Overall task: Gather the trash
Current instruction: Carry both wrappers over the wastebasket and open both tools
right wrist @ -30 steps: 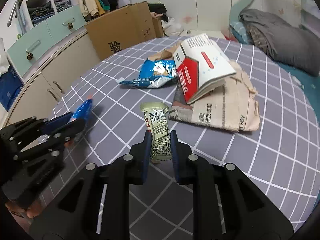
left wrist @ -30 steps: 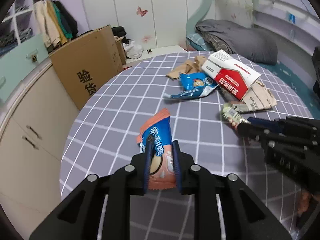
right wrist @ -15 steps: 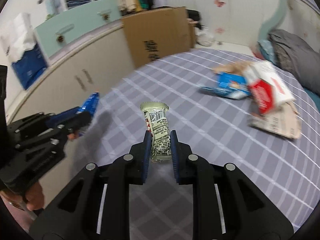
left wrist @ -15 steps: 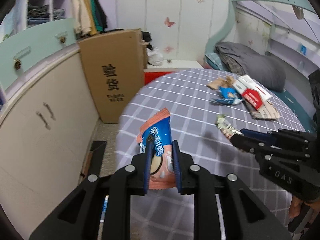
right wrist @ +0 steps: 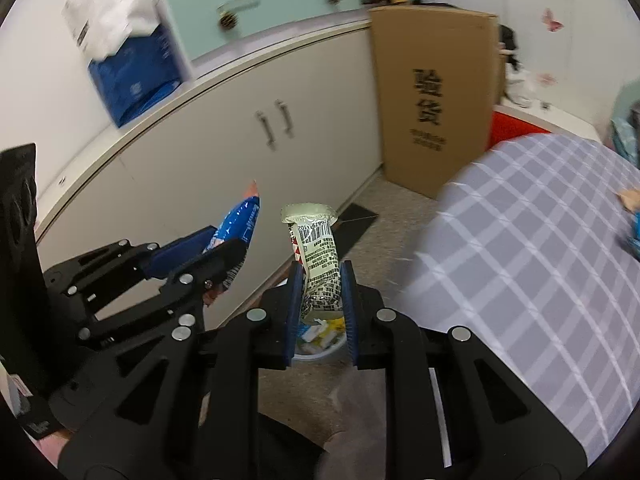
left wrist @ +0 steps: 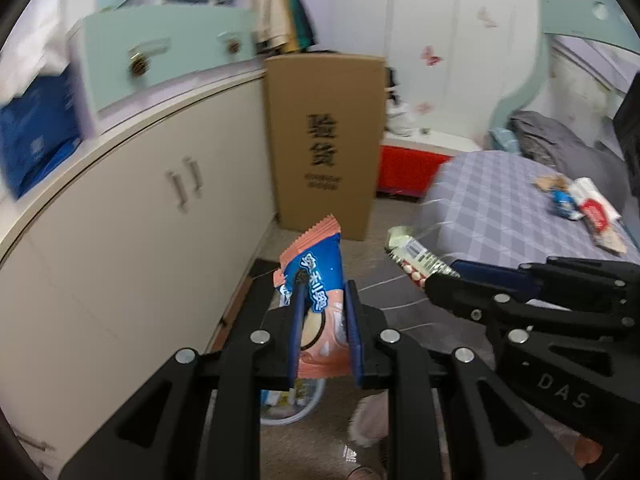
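Note:
My left gripper (left wrist: 323,308) is shut on a blue and pink snack wrapper (left wrist: 316,276), held upright over the floor. The right gripper (right wrist: 319,292) is shut on a pale green wrapper with a barcode (right wrist: 316,256). Each gripper shows in the other's view, the right one (left wrist: 436,280) at the right with the green wrapper (left wrist: 416,258), the left one (right wrist: 224,256) at the left with the blue wrapper (right wrist: 240,224). Below both, partly hidden by the fingers, a small bin (left wrist: 288,404) holds scraps; its rim (right wrist: 320,354) also shows in the right wrist view.
A checked purple table (left wrist: 504,196) (right wrist: 540,248) lies to the right with more wrappers and a red and white box (left wrist: 592,208). White cabinets (left wrist: 132,216) run along the left. A tall cardboard box (left wrist: 324,140) stands against them. A dark mat (right wrist: 356,216) lies on the floor.
Both grippers swung left off the table with their wrappers still held. The view went from the tabletop to the floor by the cabinets, and the bin came into sight below.

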`<action>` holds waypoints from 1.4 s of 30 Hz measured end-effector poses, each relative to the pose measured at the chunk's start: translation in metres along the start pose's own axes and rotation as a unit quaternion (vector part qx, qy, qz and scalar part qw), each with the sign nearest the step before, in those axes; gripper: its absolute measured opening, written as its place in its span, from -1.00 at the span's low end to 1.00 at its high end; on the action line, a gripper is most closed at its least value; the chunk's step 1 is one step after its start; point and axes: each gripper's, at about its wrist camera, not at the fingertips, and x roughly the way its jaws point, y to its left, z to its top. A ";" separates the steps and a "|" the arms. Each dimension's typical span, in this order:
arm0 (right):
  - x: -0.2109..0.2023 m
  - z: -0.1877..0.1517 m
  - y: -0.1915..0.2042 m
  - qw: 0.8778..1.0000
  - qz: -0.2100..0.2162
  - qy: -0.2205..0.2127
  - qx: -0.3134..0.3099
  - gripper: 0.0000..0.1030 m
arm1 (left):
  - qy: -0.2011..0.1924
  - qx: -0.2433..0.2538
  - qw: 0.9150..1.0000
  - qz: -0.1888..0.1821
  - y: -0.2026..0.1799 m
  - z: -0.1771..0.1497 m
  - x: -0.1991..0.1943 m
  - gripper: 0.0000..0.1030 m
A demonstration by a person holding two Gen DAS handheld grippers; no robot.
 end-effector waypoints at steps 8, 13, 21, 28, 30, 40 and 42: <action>0.071 0.020 0.042 0.999 0.047 0.016 -0.009 -0.57 | 0.045 -0.073 0.995 0.049 0.089 -0.021 0.032 -0.63; 0.104 0.024 0.046 0.999 0.032 0.020 -0.011 -0.04 | 0.063 -0.102 0.990 0.073 0.121 -0.029 0.045 -0.63; 0.097 0.014 0.043 0.999 -0.003 0.024 -0.023 0.08 | 0.074 -0.107 0.989 0.069 0.125 -0.032 0.056 -0.63; 0.084 0.012 0.034 1.000 -0.007 0.011 -0.019 0.11 | 0.072 -0.099 0.991 0.059 0.114 -0.027 0.058 -0.63; 0.078 0.012 0.032 1.000 -0.013 0.003 -0.017 0.13 | 0.071 -0.094 0.991 0.057 0.111 -0.025 0.057 -0.63; 0.047 0.018 0.023 0.996 -0.047 -0.072 -0.001 0.26 | 0.070 -0.087 0.992 0.061 0.101 -0.012 0.062 -0.62; 0.039 0.020 0.020 0.994 -0.057 -0.092 0.008 0.28 | 0.070 -0.084 0.992 0.062 0.098 -0.006 0.064 -0.62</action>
